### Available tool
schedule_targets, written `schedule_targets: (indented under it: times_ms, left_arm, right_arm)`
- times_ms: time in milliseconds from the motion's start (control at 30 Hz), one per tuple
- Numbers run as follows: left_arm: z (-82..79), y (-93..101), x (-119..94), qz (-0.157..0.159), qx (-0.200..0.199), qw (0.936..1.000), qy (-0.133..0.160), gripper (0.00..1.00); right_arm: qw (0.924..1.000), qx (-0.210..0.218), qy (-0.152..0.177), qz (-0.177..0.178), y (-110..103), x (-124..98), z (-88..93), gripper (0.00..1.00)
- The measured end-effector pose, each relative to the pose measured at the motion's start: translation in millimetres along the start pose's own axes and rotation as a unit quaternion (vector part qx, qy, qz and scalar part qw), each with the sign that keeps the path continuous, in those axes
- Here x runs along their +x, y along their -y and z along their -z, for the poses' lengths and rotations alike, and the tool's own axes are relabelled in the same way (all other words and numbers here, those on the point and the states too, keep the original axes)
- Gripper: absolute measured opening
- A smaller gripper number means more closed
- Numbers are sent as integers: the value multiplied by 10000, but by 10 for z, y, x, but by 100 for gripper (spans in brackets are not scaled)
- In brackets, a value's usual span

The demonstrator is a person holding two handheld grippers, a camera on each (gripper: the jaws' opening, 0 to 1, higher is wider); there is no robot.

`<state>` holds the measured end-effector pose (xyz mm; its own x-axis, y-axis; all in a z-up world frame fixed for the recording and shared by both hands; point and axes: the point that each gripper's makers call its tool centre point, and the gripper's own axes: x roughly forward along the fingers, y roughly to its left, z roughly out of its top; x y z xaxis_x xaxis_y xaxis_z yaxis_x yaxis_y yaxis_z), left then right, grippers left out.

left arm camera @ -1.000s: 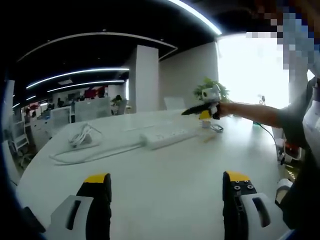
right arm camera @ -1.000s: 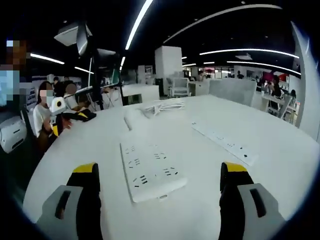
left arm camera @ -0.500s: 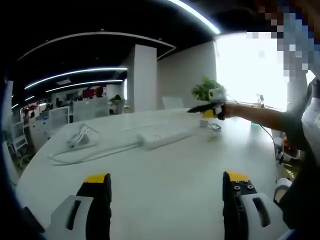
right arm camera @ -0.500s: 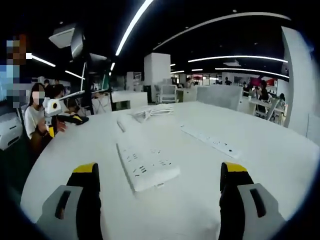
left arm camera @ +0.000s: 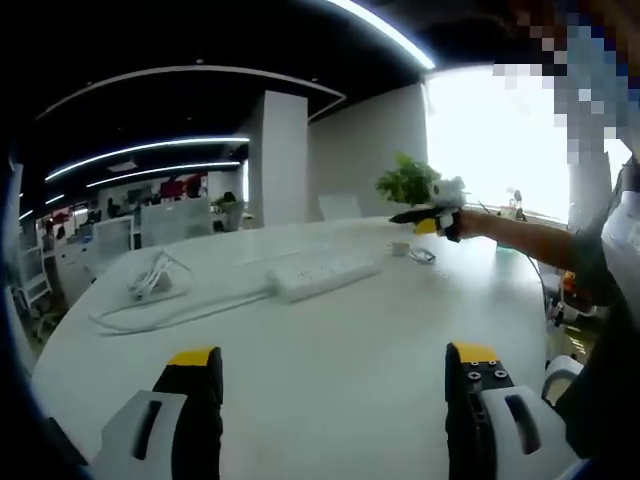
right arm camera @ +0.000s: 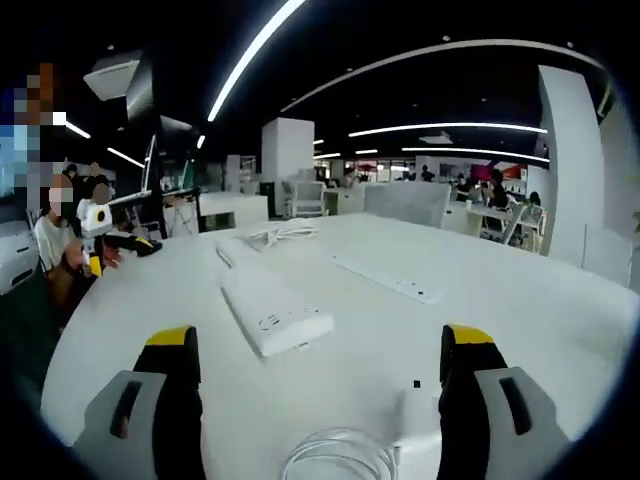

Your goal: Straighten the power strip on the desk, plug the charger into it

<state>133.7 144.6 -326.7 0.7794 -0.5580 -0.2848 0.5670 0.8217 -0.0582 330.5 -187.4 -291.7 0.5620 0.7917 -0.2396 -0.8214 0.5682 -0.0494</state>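
A white power strip (left arm camera: 322, 274) lies across the white desk (left arm camera: 330, 350), well ahead of my open left gripper (left arm camera: 330, 400). Its cord (left arm camera: 180, 310) runs left to a coiled bundle (left arm camera: 152, 281). My right gripper (left arm camera: 432, 214) hovers beyond the strip, held out on a person's arm. In the right gripper view the same power strip (right arm camera: 268, 304) lies ahead and to the left of my open right gripper (right arm camera: 318, 400). A white charger (right arm camera: 415, 416) with a looped cable (right arm camera: 335, 462) sits between its jaws, untouched. My left gripper (right arm camera: 112, 240) hangs at the far left.
A long flat white bar (right arm camera: 386, 279) lies on the desk right of the strip. A potted plant (left arm camera: 406, 181) stands at the far desk edge. Seated people (right arm camera: 55, 230) are at the left. Office desks and chairs (left arm camera: 150, 220) fill the background.
The right gripper view has pulled back from the power strip, bringing the charger and its cable into the bottom. In the left gripper view, the right gripper has drifted right.
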Motion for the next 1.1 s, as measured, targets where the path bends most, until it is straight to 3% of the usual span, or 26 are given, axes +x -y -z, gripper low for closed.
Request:
schedule_targets:
  times_ms: [433,1100]
  left_arm:
    - [-36,38,-34,33,72,10000,-2,95]
    - [-55,75,-96,51,127,9999,22,95]
  right_arm:
    - [9983,59,72,572,1,-543,175,100]
    - [9882,319,336,1460,123,-1350,321,98]
